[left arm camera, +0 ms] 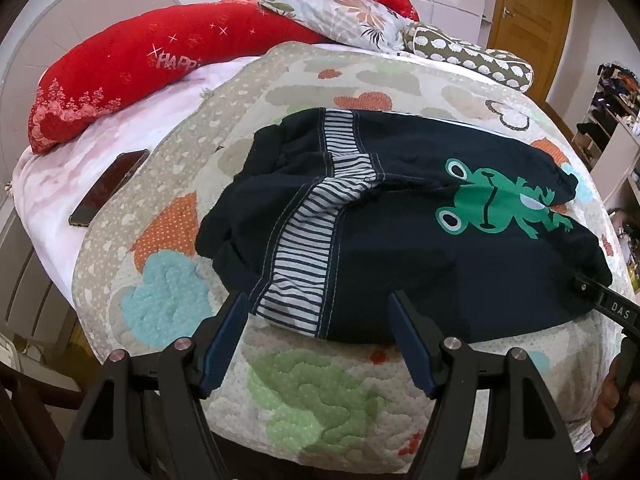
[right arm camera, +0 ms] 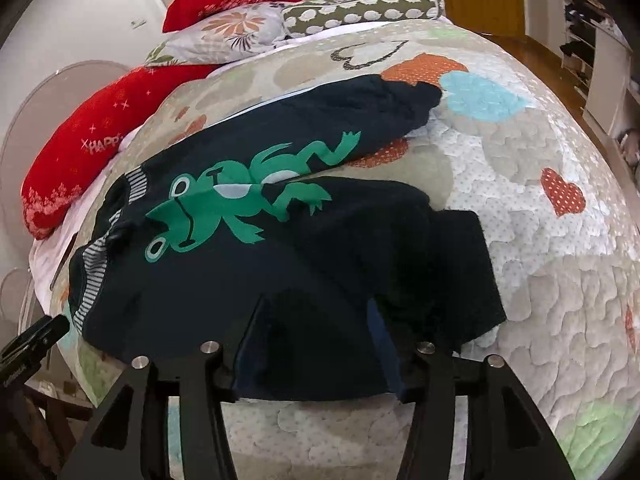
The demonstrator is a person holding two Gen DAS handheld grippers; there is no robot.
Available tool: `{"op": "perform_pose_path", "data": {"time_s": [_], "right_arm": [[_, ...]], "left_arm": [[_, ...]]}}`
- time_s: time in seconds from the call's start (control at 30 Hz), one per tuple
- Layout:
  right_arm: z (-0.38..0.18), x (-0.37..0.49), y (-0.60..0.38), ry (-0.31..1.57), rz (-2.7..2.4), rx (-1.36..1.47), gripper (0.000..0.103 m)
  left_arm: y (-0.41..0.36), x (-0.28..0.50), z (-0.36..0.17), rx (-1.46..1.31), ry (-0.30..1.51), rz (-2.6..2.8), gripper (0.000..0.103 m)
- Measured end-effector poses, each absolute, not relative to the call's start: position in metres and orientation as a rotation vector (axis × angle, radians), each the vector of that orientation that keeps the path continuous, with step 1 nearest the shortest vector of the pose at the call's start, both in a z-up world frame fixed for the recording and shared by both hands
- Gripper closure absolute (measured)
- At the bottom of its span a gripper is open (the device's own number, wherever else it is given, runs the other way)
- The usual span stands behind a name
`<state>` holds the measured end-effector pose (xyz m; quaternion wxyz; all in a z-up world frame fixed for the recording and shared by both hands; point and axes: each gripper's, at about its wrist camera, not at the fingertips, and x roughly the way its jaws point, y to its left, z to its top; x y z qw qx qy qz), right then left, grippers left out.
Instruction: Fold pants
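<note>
Small dark navy pants (left arm camera: 420,256) with a green frog print (left arm camera: 496,200) and a striped waistband (left arm camera: 308,248) lie spread on a quilted bed cover (left arm camera: 320,396). My left gripper (left arm camera: 320,304) is open, its fingers either side of the waistband's near corner. The same pants show in the right wrist view (right arm camera: 320,264), legs (right arm camera: 400,108) reaching away to the right. My right gripper (right arm camera: 316,308) is open, its fingertips over the near leg's edge. Its tip shows at the right of the left view (left arm camera: 600,296).
A dark phone (left arm camera: 108,188) lies on the pink sheet at the left. Red pillows (left arm camera: 140,68), a floral pillow (left arm camera: 348,16) and a spotted bolster (left arm camera: 472,56) sit at the bed's head. A wooden door (left arm camera: 532,8) and shelves (left arm camera: 612,120) stand beyond on the right.
</note>
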<state>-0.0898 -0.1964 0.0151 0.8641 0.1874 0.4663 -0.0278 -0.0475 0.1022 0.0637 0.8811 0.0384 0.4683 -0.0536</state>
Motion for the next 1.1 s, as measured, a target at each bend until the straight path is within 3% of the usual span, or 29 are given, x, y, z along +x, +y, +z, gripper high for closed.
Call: {"op": "perform_pose_path", "data": {"time_s": [0.23,0.5,0.7,1.1], "right_arm": [[0.014,-0.084,-0.173,1.000,-0.031,0.215,0.030],[0.062,-0.081,-0.188,1.004,0.068,0.226,0.030],[0.109,-0.022,-0.210,0.947,0.073,0.019,0.030],[0.053,0.139,-0.234,1.089,0.097,-0.052,0.030]], "left_arm": [[0.103,-0.039,0.059,0.075,0.996,-0.122,0.032],[0.107,-0.009,0.073,0.009,1.011,-0.245,0.032],[0.086,0.063,0.095,0.022,0.981,-0.362,0.027],[0.044,0.214,0.033,0.078,1.172,-0.546,0.026]]}}
